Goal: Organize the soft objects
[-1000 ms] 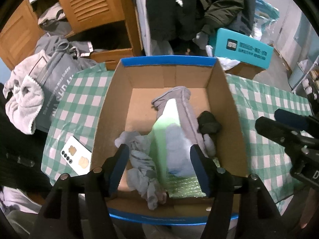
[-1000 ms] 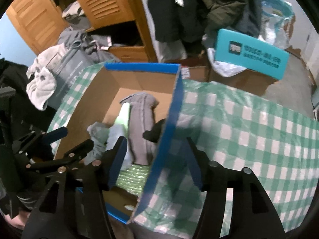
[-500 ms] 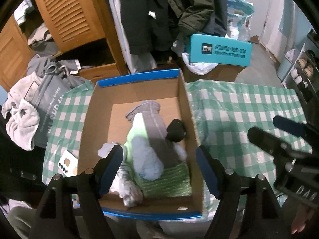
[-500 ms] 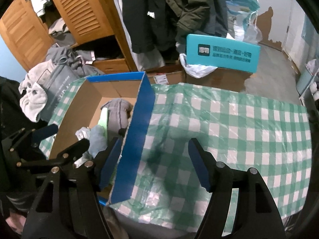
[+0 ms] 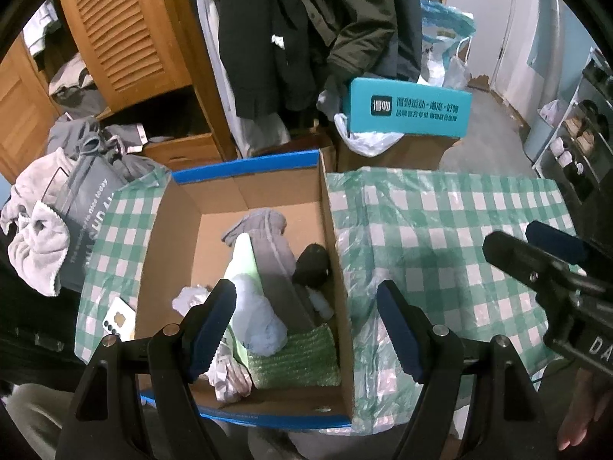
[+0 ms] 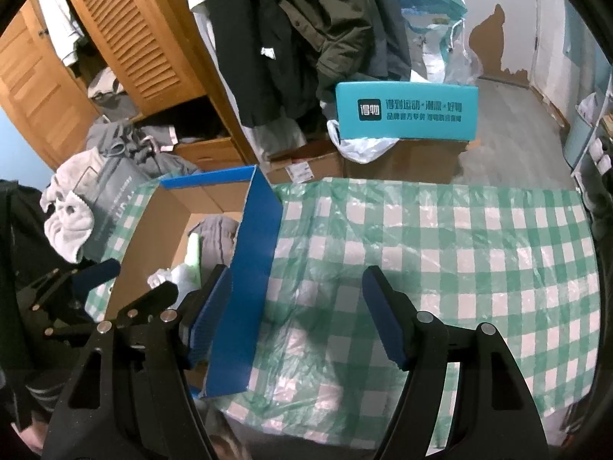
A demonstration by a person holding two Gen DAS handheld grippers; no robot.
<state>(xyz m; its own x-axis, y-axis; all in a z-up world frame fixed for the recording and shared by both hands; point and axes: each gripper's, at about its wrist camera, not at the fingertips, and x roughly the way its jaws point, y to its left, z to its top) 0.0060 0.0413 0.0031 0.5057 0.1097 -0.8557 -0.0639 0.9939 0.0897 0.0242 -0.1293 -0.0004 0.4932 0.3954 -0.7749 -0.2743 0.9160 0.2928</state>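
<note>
The left gripper (image 5: 306, 326) hung spread and empty at lower centre above the cardboard box (image 5: 337, 253). Inside lay the soft objects (image 5: 268, 268): grey cloth, pale-blue bundle, green bubble wrap, a black lump. The right gripper (image 6: 295, 318), also spread and empty, straddled the box's blue wall over the checked tablecloth (image 6: 459, 249).
</note>
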